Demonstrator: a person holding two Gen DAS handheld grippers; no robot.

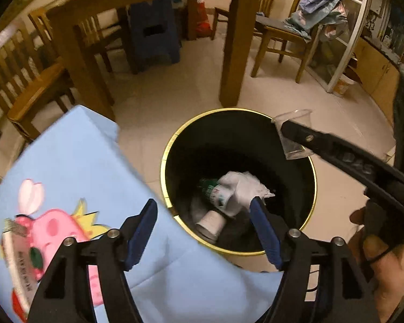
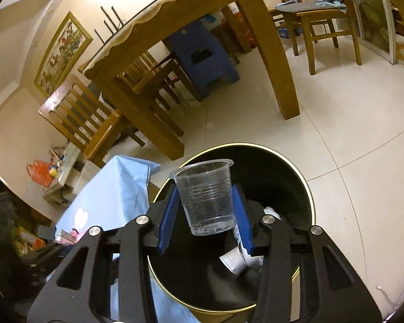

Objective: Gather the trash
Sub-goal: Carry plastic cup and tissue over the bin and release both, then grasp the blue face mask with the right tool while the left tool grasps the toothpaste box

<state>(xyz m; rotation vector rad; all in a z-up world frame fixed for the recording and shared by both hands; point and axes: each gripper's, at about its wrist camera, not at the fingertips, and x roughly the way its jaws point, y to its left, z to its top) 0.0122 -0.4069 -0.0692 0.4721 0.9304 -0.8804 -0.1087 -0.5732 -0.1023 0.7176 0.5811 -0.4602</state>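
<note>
A round black trash bin with a gold rim [image 1: 172, 140] [image 2: 307, 185] stands on the floor beside a low table. Inside it lie a crumpled white tissue [image 1: 242, 188], a green-printed wrapper [image 1: 210, 188] and a white paper cup [image 1: 211, 223]. My left gripper [image 1: 203, 215] hangs over the bin's near-left rim, open, with nothing between its blue pads. My right gripper [image 2: 206, 210] is shut on a clear plastic cup [image 2: 207, 196] [image 1: 292, 132], held upright over the bin. In the left wrist view that gripper comes in from the right, a hand [image 1: 379, 266] behind it.
A light blue cloth with a pink cartoon print [image 1: 75, 177] [image 2: 113, 191] covers the low table left of the bin. A wooden dining table leg [image 1: 237, 53] [image 2: 280, 72], chairs [image 1: 285, 43] and a blue stool [image 1: 153, 32] stand beyond on the tiled floor [image 2: 363, 145].
</note>
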